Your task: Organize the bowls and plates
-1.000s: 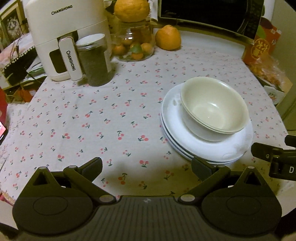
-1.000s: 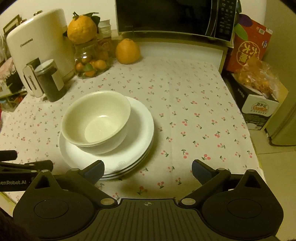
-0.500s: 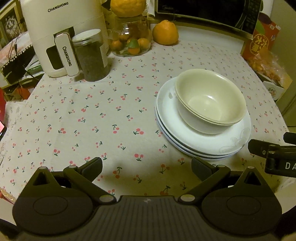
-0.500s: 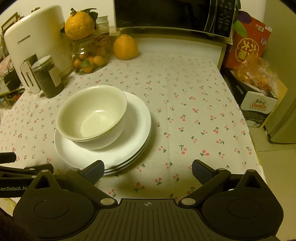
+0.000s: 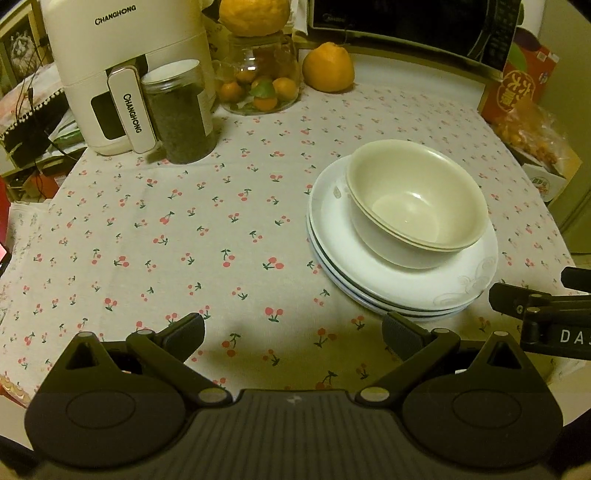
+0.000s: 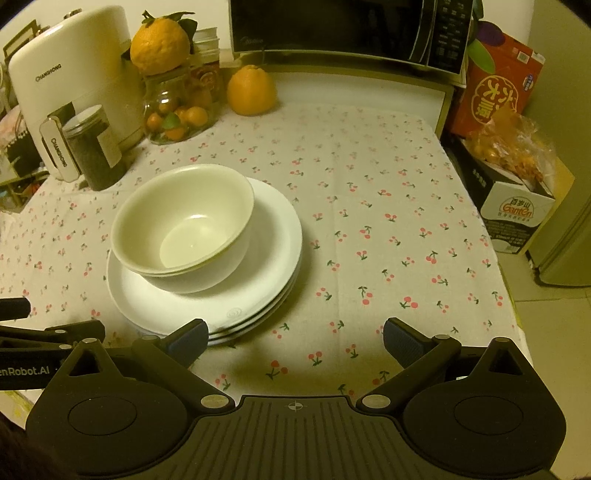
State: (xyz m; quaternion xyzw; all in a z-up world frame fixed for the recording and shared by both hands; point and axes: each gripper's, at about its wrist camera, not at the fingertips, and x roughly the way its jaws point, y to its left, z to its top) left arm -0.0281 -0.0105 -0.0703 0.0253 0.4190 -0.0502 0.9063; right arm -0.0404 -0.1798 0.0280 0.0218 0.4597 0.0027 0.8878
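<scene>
Two nested cream bowls [image 5: 417,201] [image 6: 183,227] sit on a stack of white plates [image 5: 332,236] [image 6: 273,258] on the cherry-print tablecloth. My left gripper [image 5: 293,330] is open and empty, hovering near the table's front edge, left of the stack. My right gripper [image 6: 295,334] is open and empty, near the front edge just right of the stack; its left fingertip [image 6: 188,334] is beside the plate rim. Each gripper shows at the edge of the other's view.
A white Changhong appliance [image 5: 110,66], a dark jar [image 5: 179,114], a glass jar of small fruit [image 5: 260,79] and oranges [image 5: 328,66] stand at the back. A microwave [image 6: 347,26] is behind. Boxes and a snack bag [image 6: 509,147] lie off the right edge.
Both grippers have drawn back and risen a little; the stack sits farther up in both views. Plates and bowls have not moved. Both grippers stay open.
</scene>
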